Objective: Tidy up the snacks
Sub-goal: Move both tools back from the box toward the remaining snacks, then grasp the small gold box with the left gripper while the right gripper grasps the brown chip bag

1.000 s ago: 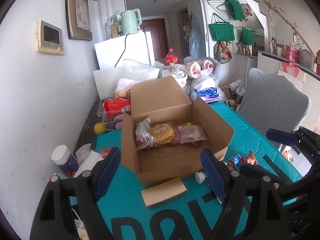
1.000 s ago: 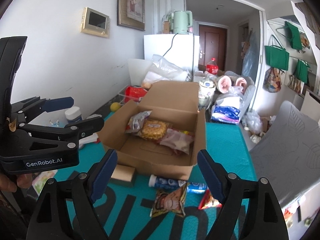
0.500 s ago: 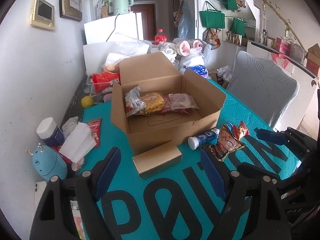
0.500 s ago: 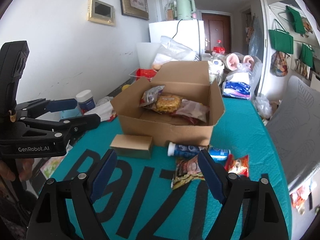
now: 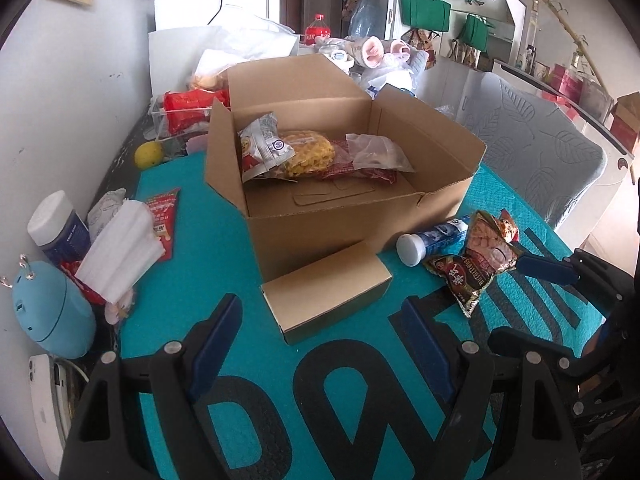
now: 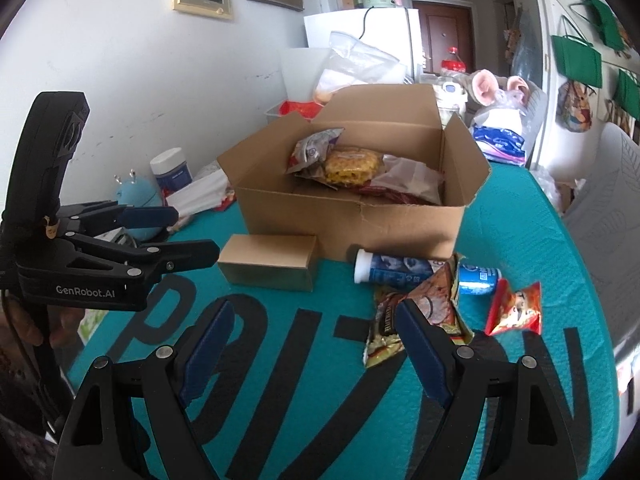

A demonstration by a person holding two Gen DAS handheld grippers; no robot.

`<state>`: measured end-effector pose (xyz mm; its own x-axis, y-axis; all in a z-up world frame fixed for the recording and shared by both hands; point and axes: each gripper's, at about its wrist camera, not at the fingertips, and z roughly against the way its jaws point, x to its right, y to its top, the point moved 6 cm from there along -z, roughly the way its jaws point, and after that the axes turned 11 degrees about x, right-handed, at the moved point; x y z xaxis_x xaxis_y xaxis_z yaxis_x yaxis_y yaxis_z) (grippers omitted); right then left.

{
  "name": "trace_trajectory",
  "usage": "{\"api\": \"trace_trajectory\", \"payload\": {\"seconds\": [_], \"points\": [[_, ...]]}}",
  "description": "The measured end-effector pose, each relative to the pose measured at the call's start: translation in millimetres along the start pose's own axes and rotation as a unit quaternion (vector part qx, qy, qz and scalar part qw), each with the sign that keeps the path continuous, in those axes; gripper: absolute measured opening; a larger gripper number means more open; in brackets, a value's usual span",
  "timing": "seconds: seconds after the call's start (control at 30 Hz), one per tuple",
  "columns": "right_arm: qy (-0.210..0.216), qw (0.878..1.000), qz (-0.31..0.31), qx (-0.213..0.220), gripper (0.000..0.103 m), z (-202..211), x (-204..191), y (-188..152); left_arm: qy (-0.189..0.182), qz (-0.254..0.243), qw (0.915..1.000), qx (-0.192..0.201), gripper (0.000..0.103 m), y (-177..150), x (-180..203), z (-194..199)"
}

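An open cardboard box (image 5: pixel 352 216) (image 6: pixel 352 220) stands on the teal mat and holds several snack packs, among them a yellow noodle pack (image 5: pixel 308 154). In front of it lie a small brown carton (image 5: pixel 326 292) (image 6: pixel 270 266), a blue-and-white tube (image 5: pixel 434 238) (image 6: pixel 394 270), a dark snack packet (image 5: pixel 476 264) (image 6: pixel 420 308) and an orange packet (image 6: pixel 516 310). My left gripper (image 5: pixel 319 303) hangs open just before the carton, nothing between its fingers. My right gripper (image 6: pixel 314 308) is open over bare mat, its right finger beside the dark packet.
Along the left wall sit a white tissue pack (image 5: pixel 120 252), a white-capped jar (image 5: pixel 56 228), a light blue round device (image 5: pixel 52 316), a red sachet (image 5: pixel 164 216) and a yellow ball (image 5: pixel 148 155). A grey chair (image 5: pixel 540 152) stands at the right table edge. Bags crowd the far end.
Both grippers have sunk toward the table and tipped downward. The loose snacks and the small carton now sit close before the fingers. Both stay open.
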<state>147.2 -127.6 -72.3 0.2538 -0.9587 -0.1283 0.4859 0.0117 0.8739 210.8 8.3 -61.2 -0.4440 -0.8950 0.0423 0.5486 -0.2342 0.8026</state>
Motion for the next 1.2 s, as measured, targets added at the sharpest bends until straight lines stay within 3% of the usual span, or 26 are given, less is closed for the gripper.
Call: {"api": "trace_trajectory", "payload": {"seconds": [0.33,0.63,0.87,1.03,1.2], "points": [[-0.001,0.999,-0.016,-0.033,0.084,-26.0,15.5,-5.2,-0.025,-0.028,0.9988,-0.03,0.082,0.1,-4.4,-42.4],[-0.043,0.998,-0.015,-0.033,0.084,-30.1,40.0,0.6,-0.028,-0.09,0.9942,-0.052,0.082,-5.6,7.4,-72.9],[-0.087,0.995,-0.024,-0.039,0.084,-33.5,68.5,0.2,-0.068,-0.078,0.9919,-0.074,0.082,-8.8,10.9,-86.4],[-0.103,0.993,-0.043,-0.047,0.084,-35.6,84.9,-3.9,-0.053,-0.104,0.9891,-0.09,0.082,-17.2,19.0,-94.2],[-0.115,0.99,-0.055,-0.053,0.084,-34.6,98.5,-8.8,-0.067,-0.109,0.9875,-0.092,0.082,-21.8,29.4,-93.4]]}}
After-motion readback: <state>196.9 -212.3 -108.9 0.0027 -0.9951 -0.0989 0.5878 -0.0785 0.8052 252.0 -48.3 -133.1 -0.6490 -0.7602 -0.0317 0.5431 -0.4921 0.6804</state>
